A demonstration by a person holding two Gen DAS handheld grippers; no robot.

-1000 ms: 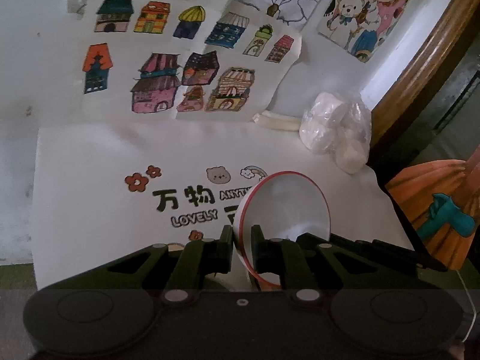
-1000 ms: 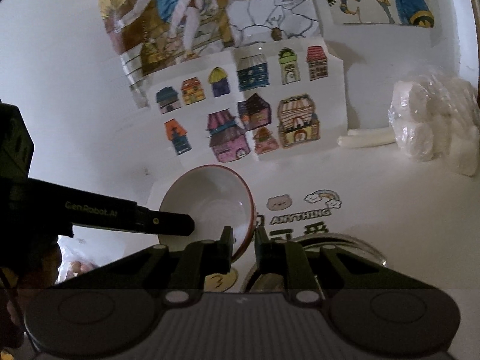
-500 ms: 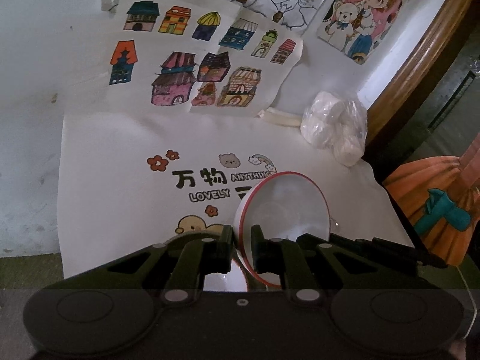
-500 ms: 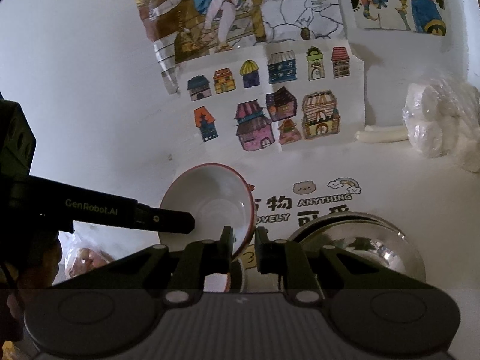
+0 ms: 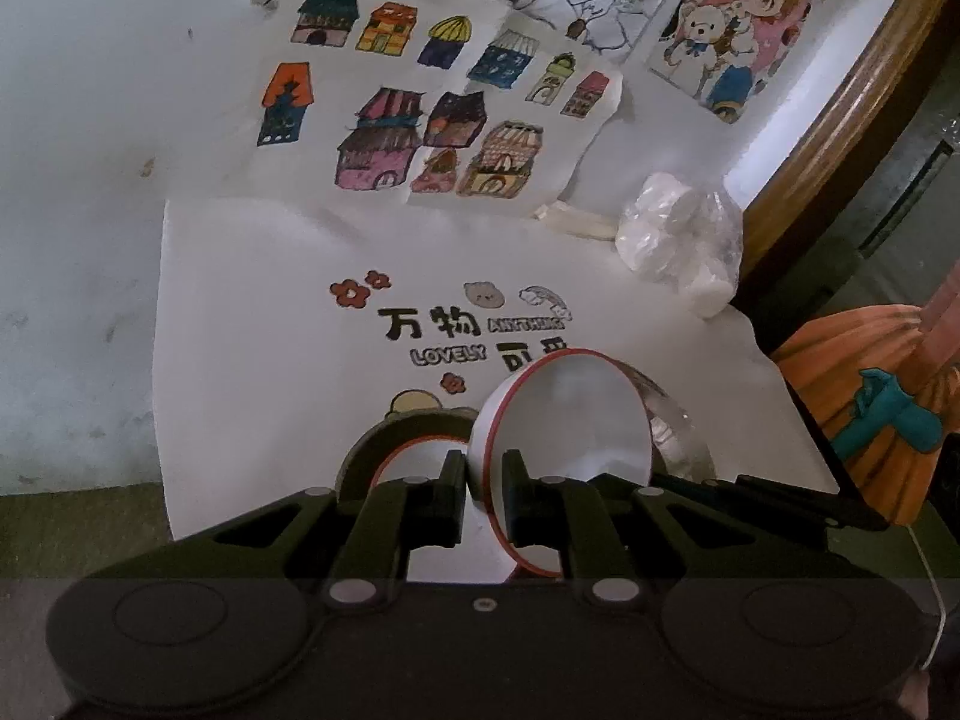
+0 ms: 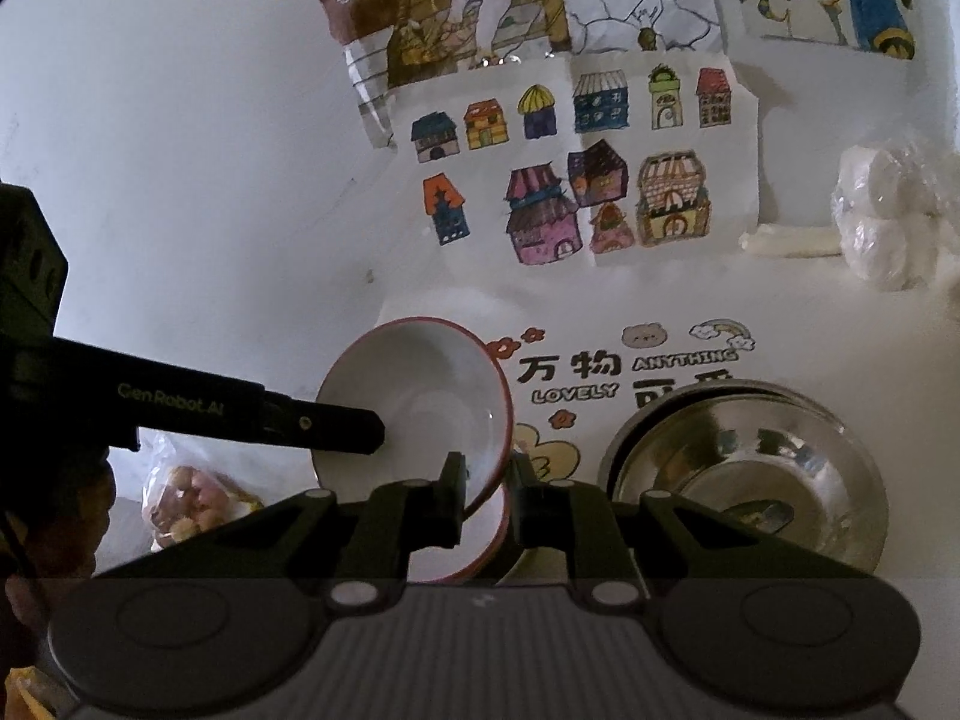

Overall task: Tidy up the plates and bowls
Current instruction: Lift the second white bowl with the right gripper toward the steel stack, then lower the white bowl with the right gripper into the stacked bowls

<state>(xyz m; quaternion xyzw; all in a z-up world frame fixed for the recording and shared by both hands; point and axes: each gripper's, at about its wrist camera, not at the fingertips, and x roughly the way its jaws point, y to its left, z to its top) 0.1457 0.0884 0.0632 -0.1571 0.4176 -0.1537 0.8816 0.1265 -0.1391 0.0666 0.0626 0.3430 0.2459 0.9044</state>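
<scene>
My left gripper [image 5: 483,492] is shut on the rim of a white, red-rimmed bowl [image 5: 570,420], held tilted above the mat. Below it a second red-rimmed bowl [image 5: 420,459] sits in a dark plate [image 5: 366,450]. My right gripper [image 6: 485,498] is shut on the opposite rim of the same held bowl [image 6: 420,396]; the left gripper's finger [image 6: 324,426] reaches across its left side. Another red-rimmed bowl [image 6: 480,546] lies under it. Stacked steel bowls [image 6: 744,468] stand to the right; they also show in the left wrist view [image 5: 672,420].
A white printed mat [image 5: 270,324] covers the table. A plastic bag of white things [image 5: 678,240] lies at the back right by a wooden frame [image 5: 840,114]. An orange broom [image 5: 870,408] is off the right edge. A bag of snacks [image 6: 186,498] lies left.
Both grippers have lifted and drawn back with the bowl between them. More of the mat, the bowl beneath and the steel bowls have come into view.
</scene>
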